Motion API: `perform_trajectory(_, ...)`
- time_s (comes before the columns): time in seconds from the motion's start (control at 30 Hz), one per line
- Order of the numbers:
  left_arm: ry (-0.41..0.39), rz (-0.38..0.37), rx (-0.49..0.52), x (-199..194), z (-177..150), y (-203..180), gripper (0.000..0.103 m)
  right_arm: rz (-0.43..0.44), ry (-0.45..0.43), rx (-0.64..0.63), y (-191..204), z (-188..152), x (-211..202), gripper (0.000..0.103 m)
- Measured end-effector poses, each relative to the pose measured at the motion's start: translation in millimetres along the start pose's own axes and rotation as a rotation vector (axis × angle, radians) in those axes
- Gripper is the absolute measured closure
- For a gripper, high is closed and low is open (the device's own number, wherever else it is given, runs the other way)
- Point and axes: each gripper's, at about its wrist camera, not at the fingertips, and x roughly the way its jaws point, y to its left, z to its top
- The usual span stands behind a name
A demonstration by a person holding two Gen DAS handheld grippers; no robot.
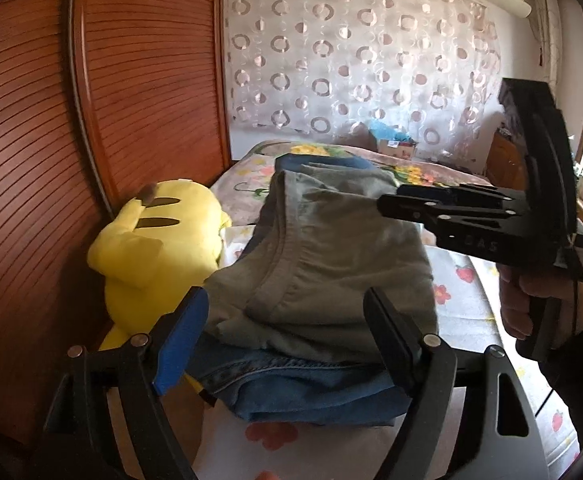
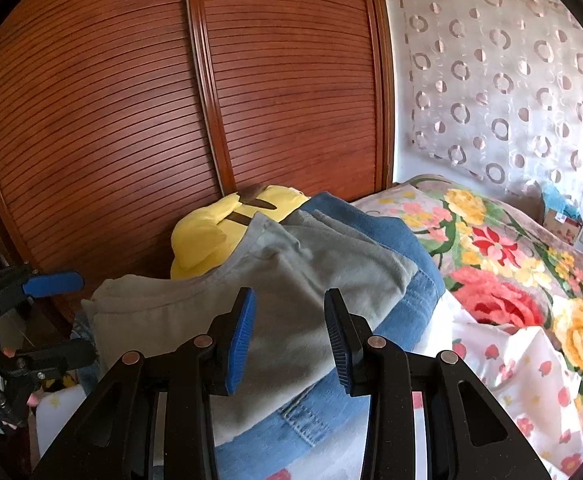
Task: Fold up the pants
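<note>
Folded grey pants [image 1: 323, 264] lie on top of folded blue jeans [image 1: 311, 392] on the bed. In the right wrist view the grey pants [image 2: 291, 300] cover the jeans [image 2: 411, 256]. My left gripper [image 1: 287, 332] is open, its fingers either side of the near end of the stack, holding nothing. My right gripper [image 2: 289, 340] is open and empty just above the grey pants. It also shows in the left wrist view [image 1: 411, 200], hovering over the pile's right side. The left gripper shows at the left edge of the right wrist view [image 2: 51, 316].
A yellow plush toy [image 1: 159, 248] lies left of the stack against a wooden slatted wardrobe [image 1: 91, 140]. The bed has a white strawberry sheet [image 1: 459, 292] and a floral blanket [image 2: 511, 280]. A patterned curtain [image 1: 351, 60] hangs behind.
</note>
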Motion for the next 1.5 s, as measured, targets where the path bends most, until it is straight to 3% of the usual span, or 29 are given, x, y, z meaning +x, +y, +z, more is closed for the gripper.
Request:
perform_trajectory(0.2, -0.009, -0.011, -0.023, -5, -1, 6, 0.022, -0.026, 0.001, -0.005, 6, -2, -5, 0.065)
perform_trajectory(0.5, -0.018, 0.032, -0.014, -15, -6, 8, 0.022, -0.056, -0.006, 0.009, 19, -9, -21, 0.043)
perform_trajectory(1.13, -0.041, 0.009, 0.000, -38, -17, 0, 0.022, -0.136, -0.027, 0.037, 59, -33, -74, 0.030)
perform_trajectory(1.5, -0.057, -0.037, 0.024, -53, -26, -11, 0.022, -0.215, -0.039, 0.067, 80, -54, -114, 0.029)
